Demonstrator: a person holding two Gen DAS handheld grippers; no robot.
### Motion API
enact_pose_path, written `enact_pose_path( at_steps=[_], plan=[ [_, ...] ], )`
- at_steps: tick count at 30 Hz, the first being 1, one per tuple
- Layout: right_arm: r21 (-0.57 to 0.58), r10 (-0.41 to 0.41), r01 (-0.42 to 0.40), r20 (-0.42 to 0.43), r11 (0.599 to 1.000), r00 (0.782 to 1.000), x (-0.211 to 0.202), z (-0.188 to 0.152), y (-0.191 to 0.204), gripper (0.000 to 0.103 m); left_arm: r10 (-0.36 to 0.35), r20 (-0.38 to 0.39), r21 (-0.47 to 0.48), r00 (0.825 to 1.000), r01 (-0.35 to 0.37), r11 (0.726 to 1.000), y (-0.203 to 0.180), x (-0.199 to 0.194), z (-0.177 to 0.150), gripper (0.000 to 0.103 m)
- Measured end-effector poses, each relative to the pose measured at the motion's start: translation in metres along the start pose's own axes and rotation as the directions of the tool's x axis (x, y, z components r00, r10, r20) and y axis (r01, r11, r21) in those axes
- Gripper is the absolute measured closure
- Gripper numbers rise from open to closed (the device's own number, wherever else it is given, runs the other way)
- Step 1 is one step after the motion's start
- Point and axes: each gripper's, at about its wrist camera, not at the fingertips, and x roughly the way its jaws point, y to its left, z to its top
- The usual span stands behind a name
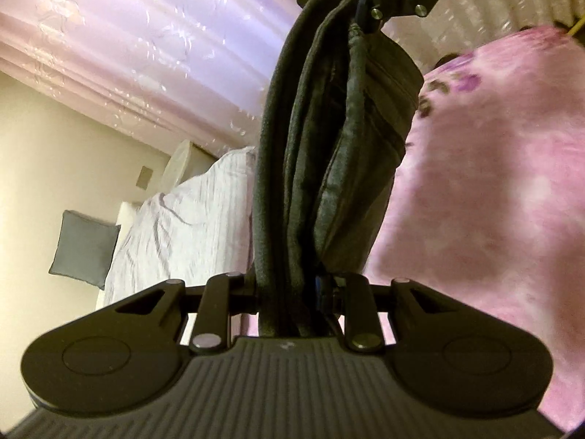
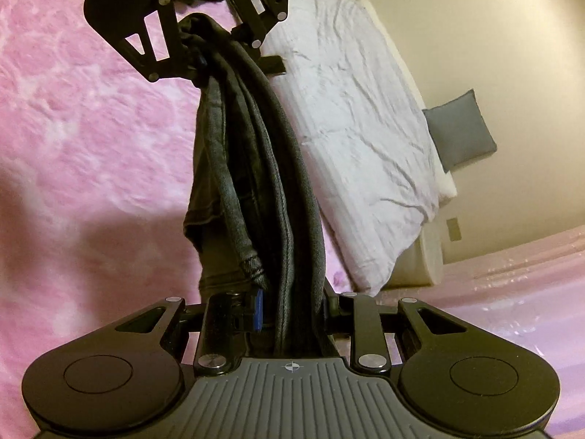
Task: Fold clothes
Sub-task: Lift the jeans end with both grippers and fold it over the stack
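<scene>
Nearest us, both grippers are pinching one bunched dark grey garment stretched between them. Our left gripper is clamping its folds between its fingers, and only this view is showing sheer pink curtains behind. Our right gripper is squeezing the same cloth, with a hemmed edge hanging just beside its blue finger pad. Beneath the fingers we are seeing a pink fuzzy blanket, a white crumpled duvet, and a grey cushion against a cream wall.
</scene>
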Motion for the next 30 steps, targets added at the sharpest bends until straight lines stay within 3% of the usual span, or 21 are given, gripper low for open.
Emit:
enact_pose_path(
  at_steps=[6,13,16,21,24,30],
  plan=[
    [-0.042,-0.007,0.01,0.074,0.999,0.997,0.098,-0.055,-0.065,0.077,0.055,-0.094,0.003,0.994,-0.055,0.999,0.028,0.113,0.041,0.08],
    [-0.032,-0.125,0.13,0.131,0.991,0.983,0.207,-0.083,-0.123,0.077,0.186,-0.088,-0.001,0.979,-0.186,0.982,0.057,0.229,0.056,0.081],
    [0.01,-0.138,0.138,0.108,0.99,0.985,0.261,-0.102,-0.101,0.076,0.141,-0.108,-0.023,0.984,-0.145,0.989,0.025,0.288,0.042,0.081],
    [0.0,0.038,-0.038,0.024,0.999,0.999,0.337,-0.135,-0.02,0.077,-0.025,-0.172,0.015,0.985,0.028,1.0,-0.066,0.357,0.009,0.08],
    [0.002,0.06,-0.06,0.021,0.998,0.998,0.345,-0.144,0.004,0.076,-0.01,-0.151,0.04,0.988,0.016,0.999,-0.092,0.36,-0.002,0.079],
    [0.003,0.045,-0.045,0.029,0.999,0.999,0.353,-0.145,0.01,0.075,0.004,-0.139,0.02,0.99,-0.001,1.0,-0.088,0.358,-0.003,0.08]
  ],
)
